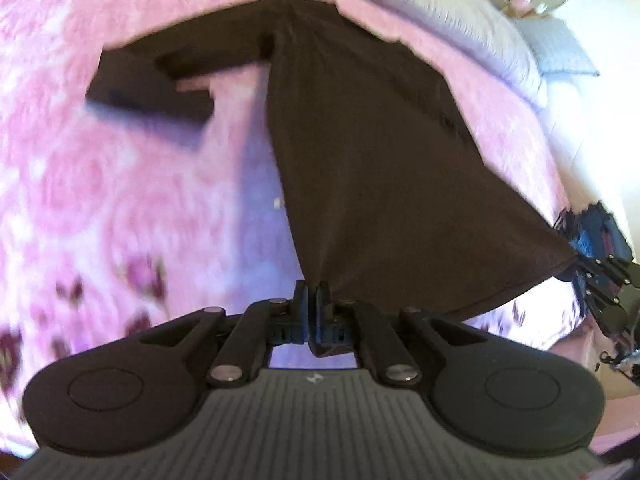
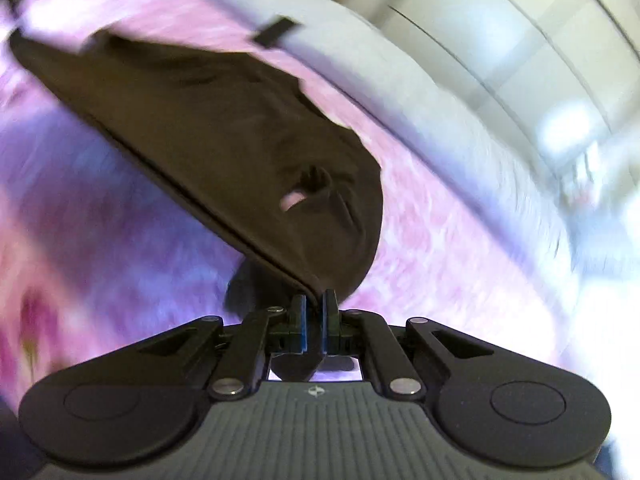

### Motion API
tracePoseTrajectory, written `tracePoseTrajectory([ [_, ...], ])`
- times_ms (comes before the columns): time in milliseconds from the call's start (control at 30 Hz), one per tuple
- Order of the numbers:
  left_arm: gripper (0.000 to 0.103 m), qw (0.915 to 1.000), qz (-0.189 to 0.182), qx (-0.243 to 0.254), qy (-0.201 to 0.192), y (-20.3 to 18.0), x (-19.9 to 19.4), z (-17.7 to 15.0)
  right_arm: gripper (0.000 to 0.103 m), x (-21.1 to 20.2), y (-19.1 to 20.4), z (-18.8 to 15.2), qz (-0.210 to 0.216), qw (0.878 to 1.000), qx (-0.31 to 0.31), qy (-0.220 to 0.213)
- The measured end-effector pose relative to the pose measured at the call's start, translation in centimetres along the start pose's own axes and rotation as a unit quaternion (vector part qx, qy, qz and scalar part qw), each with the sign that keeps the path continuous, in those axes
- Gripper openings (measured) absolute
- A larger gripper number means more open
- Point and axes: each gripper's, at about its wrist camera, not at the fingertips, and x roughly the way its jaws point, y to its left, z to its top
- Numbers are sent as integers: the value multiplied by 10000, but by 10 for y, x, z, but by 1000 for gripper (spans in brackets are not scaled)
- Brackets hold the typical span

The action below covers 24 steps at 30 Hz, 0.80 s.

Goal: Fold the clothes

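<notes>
Both wrist views show a dark brown, soft knit garment point(image 1: 372, 160) lifted by its near hem above a pink floral-patterned bedspread point(image 1: 80, 184). We hold the left gripper point(image 1: 312, 300) with its jaws closed on one hem corner, a small tuck of cloth showing behind the fingers. In the right wrist view the right gripper point(image 2: 316, 304) likewise has its jaws pinched shut on the opposite hem corner, where two layers of hem edge enter the jaws together. The right gripper also appears at the far right of the left view point(image 1: 600, 264), with the hem stretched taut between the two tools. The far end of the garment, including one sleeve point(image 1: 148, 92), lies on the bedspread; the middle hangs free. A grey-white ribbed blanket point(image 1: 460, 28) lies along the far edge of the bed.

We judge the chief risks as follows. Each grip takes only a narrow bite of fabric, so added tension along the hem could pull a corner free. The sleeve resting on the bedspread may drag or bunch if we carry the hem forward, spoiling the fold line. Both views are motion-blurred, so the speed may let the hanging panel swing and land askew.
</notes>
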Motion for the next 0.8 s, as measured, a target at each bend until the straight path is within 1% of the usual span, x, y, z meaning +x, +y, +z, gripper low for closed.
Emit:
tracePoseTrajectory([
  [33, 1, 9999, 117, -14, 126, 0, 3, -12, 4, -7, 8, -6, 117, 9997, -221, 51],
  [100, 1, 9987, 340, -81, 379, 5, 11, -33, 4, -15, 39, -22, 429, 9963, -722, 180],
  [200, 1, 9942, 653, -98, 847, 20, 29, -54, 5, -11, 84, -39, 1088, 9879, -972, 517],
  [233, 2, 9922, 727, -100, 1005, 25, 35, -59, 10, -6, 98, -44, 1294, 9830, -1087, 718],
  [267, 4, 9904, 795, -91, 1127, 29, 39, -62, 27, -2, 109, -46, 1474, 9778, -1178, 912],
  [300, 5, 9893, 839, -68, 1190, 33, 41, -61, 35, 2, 116, -47, 1591, 9751, -1123, 1062],
  [333, 6, 9889, 858, -34, 1216, 36, 40, -58, 44, -1, 114, -49, 1663, 9755, -933, 1100],
  [367, 7, 9890, 873, 22, 1197, 39, 38, -53, 44, 2, 104, -46, 1759, 9755, -576, 1185],
  [400, 12, 9890, 889, 79, 1178, 41, 36, -48, 44, 4, 95, -44, 1851, 9742, -218, 1269],
  [433, 16, 9890, 904, 135, 1158, 44, 35, -43, 46, 7, 83, -43, 1827, 9735, 114, 1368],
  [467, 25, 9889, 937, 198, 1132, 45, 33, -36, 50, 9, 72, -42, 1720, 9737, 440, 1426],
  [500, 29, 9886, 995, 271, 1095, 46, 32, -28, 52, 15, 56, -41, 1536, 9736, 815, 1482],
  [533, 29, 9881, 1066, 369, 1049, 47, 31, -19, 58, 22, 40, -40, 1348, 9717, 1188, 1534],
  [567, 29, 9875, 1133, 483, 986, 44, 28, -10, 67, 29, 24, -40, 1166, 9681, 1558, 1578],
  [600, 29, 9874, 1164, 561, 916, 42, 26, -1, 69, 38, 7, -40, 989, 9624, 1976, 1581],
  [633, 29, 9872, 1191, 636, 848, 38, 24, 8, 69, 47, -11, -42, 870, 9537, 2432, 1539],
  [700, 30, 9867, 1216, 782, 737, 27, 21, 24, 69, 69, -41, -44, 794, 9384, 3061, 1395],
  [733, 30, 9863, 1208, 859, 722, 19, 23, 32, 69, 80, -49, -44, 781, 9370, 3146, 1302],
  [767, 30, 9855, 1217, 937, 725, 11, 26, 37, 69, 92, -53, -43, 770, 9421, 3033, 1208],
  [800, 30, 9844, 1236, 1021, 726, 1, 29, 41, 69, 106, -52, -42, 789, 9531, 2685, 1153],
])
